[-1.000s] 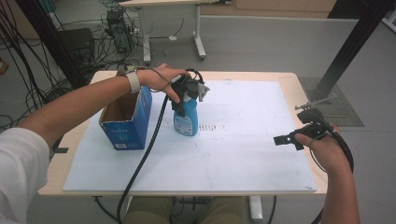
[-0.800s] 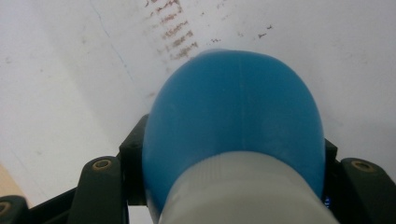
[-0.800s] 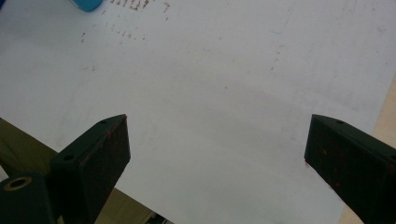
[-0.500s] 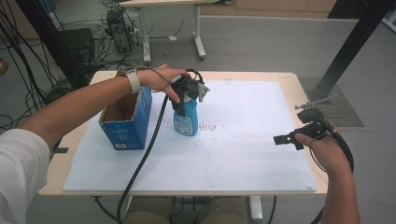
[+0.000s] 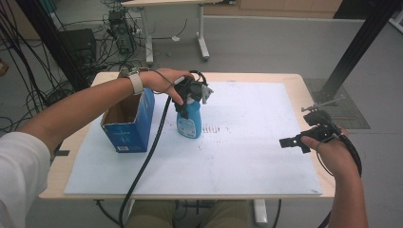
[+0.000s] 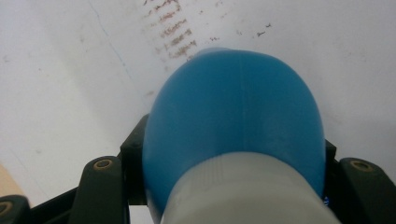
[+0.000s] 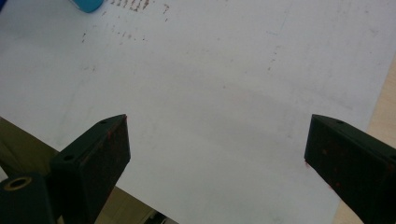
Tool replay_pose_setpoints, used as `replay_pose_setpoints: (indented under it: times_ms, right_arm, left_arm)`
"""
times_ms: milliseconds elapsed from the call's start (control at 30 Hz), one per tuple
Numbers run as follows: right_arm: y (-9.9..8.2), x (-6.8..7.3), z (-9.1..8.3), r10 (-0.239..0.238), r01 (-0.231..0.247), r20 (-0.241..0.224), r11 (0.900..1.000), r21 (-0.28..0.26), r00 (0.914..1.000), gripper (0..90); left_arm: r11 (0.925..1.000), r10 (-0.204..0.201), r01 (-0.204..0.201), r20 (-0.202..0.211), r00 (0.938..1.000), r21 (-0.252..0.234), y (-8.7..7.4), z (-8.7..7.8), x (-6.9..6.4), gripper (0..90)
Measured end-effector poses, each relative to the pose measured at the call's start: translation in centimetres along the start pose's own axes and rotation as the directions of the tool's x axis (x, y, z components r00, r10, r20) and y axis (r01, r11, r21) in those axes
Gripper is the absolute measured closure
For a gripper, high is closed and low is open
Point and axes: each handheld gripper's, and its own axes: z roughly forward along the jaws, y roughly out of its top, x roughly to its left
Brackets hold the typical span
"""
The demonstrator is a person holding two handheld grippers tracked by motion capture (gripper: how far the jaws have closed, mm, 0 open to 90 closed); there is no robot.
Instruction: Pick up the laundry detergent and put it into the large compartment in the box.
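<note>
White mat (image 5: 247, 156): blue bottle (image 5: 189, 122) upright, cap up; left gripper (image 5: 186, 97) clamped on neck; right gripper (image 5: 291, 141) apart.

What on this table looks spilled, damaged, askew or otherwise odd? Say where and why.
Only the white board stands out: rows of small brown marks stain it just right of the blue bottle, like scuffs or dried specks. The bottle stands upright and the open box sits square; nothing is spilled.

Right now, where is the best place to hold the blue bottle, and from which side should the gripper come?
Probably at the neck, from above: the blue bottle stands upright, narrowing there below its white cap. The left gripper is shut on it there.
</note>
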Motion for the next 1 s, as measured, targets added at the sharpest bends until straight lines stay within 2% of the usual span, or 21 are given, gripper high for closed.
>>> replay_pose_setpoints:
  times_ms: [400, 1000]
  right_arm:
    - [0.10, 0.07, 0.01, -0.003, 0.003, 0.000, 1.0000, -0.002, 1.0000, 6.7]
    - [0.06, 0.06, -0.10, -0.009, 0.009, -0.002, 0.9999, -0.008, 1.0000, 6.7]
  left_arm:
    - [0.9999, 0.013, -0.013, -0.003, 0.9999, -0.002, -0.07, -0.02, -0.03, 38.4]
    - [0.9999, 0.011, -0.011, -0.007, 0.9999, 0.000, -0.04, -0.03, -0.16, 38.4]
